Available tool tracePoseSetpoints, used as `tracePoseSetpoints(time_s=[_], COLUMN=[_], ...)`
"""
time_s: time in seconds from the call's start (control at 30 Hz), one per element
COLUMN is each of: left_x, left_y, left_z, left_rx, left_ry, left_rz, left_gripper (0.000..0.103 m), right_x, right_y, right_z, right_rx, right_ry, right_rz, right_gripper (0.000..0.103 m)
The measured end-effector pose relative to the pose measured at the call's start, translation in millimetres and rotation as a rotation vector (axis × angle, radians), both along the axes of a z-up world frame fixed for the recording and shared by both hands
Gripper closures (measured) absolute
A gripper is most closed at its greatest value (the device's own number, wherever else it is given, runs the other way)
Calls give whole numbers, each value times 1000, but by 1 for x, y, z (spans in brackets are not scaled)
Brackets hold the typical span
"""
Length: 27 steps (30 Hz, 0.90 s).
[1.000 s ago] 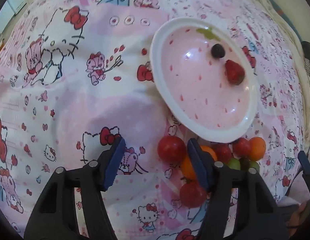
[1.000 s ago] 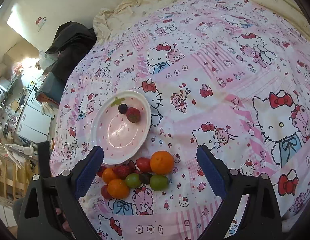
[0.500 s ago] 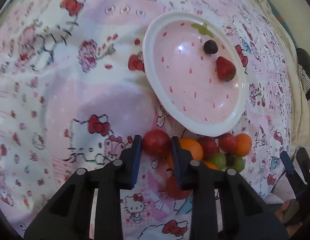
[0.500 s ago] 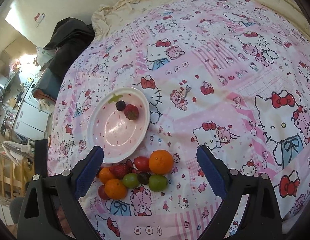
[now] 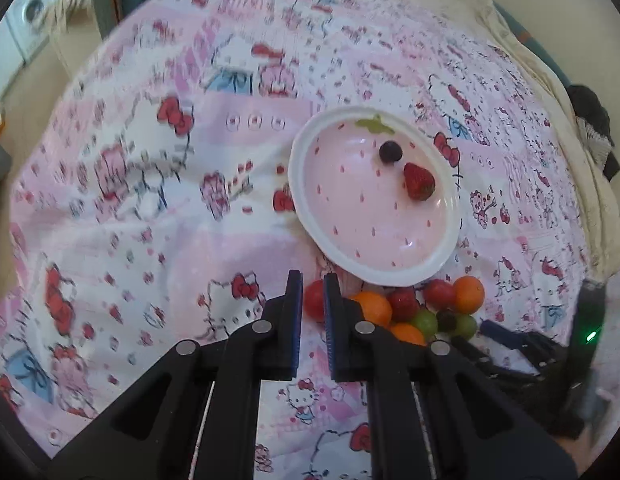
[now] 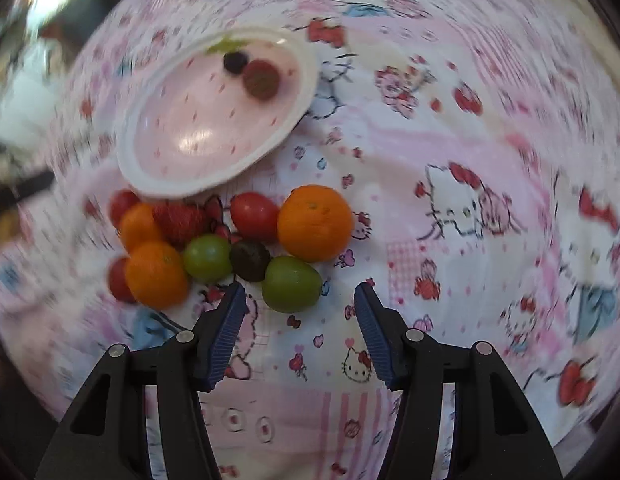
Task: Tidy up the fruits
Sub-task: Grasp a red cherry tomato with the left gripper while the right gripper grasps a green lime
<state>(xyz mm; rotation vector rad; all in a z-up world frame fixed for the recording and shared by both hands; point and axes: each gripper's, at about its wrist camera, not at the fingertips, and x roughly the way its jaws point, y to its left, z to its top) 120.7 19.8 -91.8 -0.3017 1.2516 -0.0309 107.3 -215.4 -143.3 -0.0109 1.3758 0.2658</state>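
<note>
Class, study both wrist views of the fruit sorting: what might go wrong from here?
1. The left hand-held gripper pinches a red tomato at its fingertips only; it may slip or squash.
2. The right hand-held gripper is closing beside the green grape, not yet around it; the grape may roll into the dark grape.

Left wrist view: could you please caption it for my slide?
Left gripper shut on a red tomato below the pink plate.

Pink plate [image 5: 305,200] w/ red specks
</note>
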Motion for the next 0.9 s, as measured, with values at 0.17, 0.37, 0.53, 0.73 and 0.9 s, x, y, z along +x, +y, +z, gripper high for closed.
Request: tracePoseSetpoints(time_s=[0.17,0.37,0.53,0.73,0.9], left_x=[2,4,10,12,13], left_y=[4,-12,-17,-22,-15], left_z=[-19,-43,-62,-62,-57], left_rx=[-33,-44,-54,-39,-67], left_ry=[72,120,160,161,155], left_rz=[35,15,31,8,24], left_gripper=[69,52,63,81,92], right_x=[-1,-1,-1,-8,-12], right_y=[18,23,14,-4,-10], right_z=[-5,-7,-2,7,12], right_rx=[-74,-94,-58,-16,59], right_ry=[-29,-39,-48,-53,-54], right_rz=[71,98,87,60,39], right_gripper=[56,68,72,72,72])
